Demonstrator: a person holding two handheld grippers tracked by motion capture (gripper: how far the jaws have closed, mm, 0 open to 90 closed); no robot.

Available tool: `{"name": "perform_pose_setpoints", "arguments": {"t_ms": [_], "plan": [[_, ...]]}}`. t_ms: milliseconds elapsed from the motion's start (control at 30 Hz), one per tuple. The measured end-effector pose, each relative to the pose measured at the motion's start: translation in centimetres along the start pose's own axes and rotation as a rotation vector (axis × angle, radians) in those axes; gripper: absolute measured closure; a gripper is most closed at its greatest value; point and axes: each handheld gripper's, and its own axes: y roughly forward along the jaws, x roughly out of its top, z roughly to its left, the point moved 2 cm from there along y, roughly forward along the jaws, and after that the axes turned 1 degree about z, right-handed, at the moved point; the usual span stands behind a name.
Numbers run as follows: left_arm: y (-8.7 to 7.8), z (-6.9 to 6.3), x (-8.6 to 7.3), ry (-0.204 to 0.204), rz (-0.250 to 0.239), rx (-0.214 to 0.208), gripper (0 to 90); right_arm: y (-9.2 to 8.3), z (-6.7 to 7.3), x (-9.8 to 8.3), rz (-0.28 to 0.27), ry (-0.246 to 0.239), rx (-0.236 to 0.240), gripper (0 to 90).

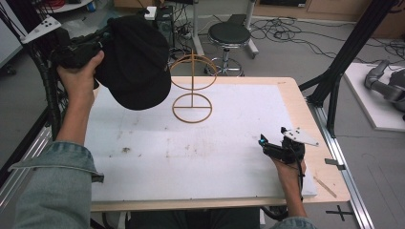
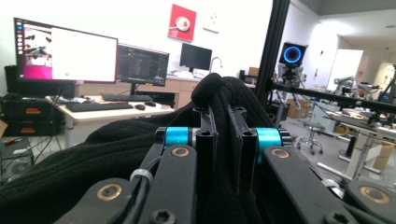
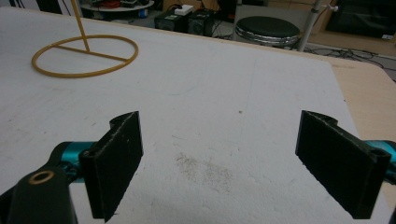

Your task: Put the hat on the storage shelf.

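A black knit hat (image 1: 136,67) hangs in the air over the table's far left corner, and my left gripper (image 1: 106,38) is shut on its fabric. In the left gripper view the two jaws (image 2: 223,116) pinch a fold of the hat (image 2: 116,154), which bulges up above them. Just right of the hat, a gold wire stand (image 1: 192,90) with two rings on a post stands on the white board (image 1: 191,152). My right gripper (image 1: 272,137) rests low near the board's right edge. Its jaws (image 3: 222,126) stand wide open with nothing between them. The stand's base ring (image 3: 84,56) lies far ahead at the left.
A black stool (image 1: 229,36) and cables sit on the floor beyond the table. A black frame post (image 1: 344,62) rises at the right, with a grey robot arm (image 1: 387,86) behind it. Wooden table margin (image 1: 305,109) borders the board. Desks with monitors (image 2: 65,53) stand farther off.
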Motion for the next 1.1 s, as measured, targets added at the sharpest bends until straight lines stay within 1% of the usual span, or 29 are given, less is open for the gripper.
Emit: {"name": "perform_pose_setpoints", "arguments": {"t_ms": [67,100,133,233,333,400,467,533,567,633,733,800,933,1100], "plan": [[0.4,-0.2,0.1,-0.003,-0.001,-0.013,83.0,-0.1,-0.1,0.0,0.000,0.004,0.001,14.7],[0.4,-0.2,0.1,-0.003,-0.001,-0.013,83.0,-0.1,-0.1,0.0,0.002,0.007,0.001,14.7],[0.9,-0.3,0.0,-0.007,-0.006,-0.024,83.0,-0.1,-0.2,0.0,-0.004,0.000,-0.003,14.7],[1.5,-0.6,-0.1,-0.010,-0.004,-0.042,83.0,-0.2,-0.1,0.0,0.001,0.012,-0.002,14.7],[2.1,-1.0,-0.1,-0.011,-0.006,-0.057,83.0,-0.2,-0.2,0.0,-0.004,0.005,-0.002,14.7],[2.6,-1.2,0.0,-0.016,-0.010,-0.065,82.9,-0.2,-0.3,0.0,-0.006,0.001,-0.006,14.6],[3.0,-1.5,0.0,-0.015,-0.007,-0.071,83.0,-0.3,-0.2,0.0,-0.005,0.014,-0.004,14.7],[3.2,-1.6,0.0,-0.015,-0.010,-0.074,83.0,-0.3,-0.3,-0.1,-0.003,0.012,-0.003,14.7],[3.7,-1.8,-0.1,-0.026,-0.014,-0.081,83.0,-0.3,-0.3,-0.1,-0.003,0.013,-0.003,14.7],[3.9,-1.9,-0.1,-0.025,-0.011,-0.086,83.0,-0.3,-0.3,-0.1,-0.003,0.011,-0.003,14.7],[4.6,-2.1,-0.5,-0.030,-0.007,-0.095,82.9,-0.3,-0.4,-0.1,-0.008,0.007,-0.006,14.7],[5.1,-2.2,-0.9,-0.033,-0.001,-0.102,83.0,-0.3,-0.3,-0.1,-0.002,0.010,-0.003,14.7],[5.8,-2.3,-1.4,-0.037,0.005,-0.115,82.9,-0.4,-0.3,-0.1,-0.001,0.001,-0.003,14.7],[6.4,-2.4,-1.8,-0.042,0.006,-0.122,82.9,-0.5,-0.3,-0.2,0.000,0.003,-0.003,14.7]]}}
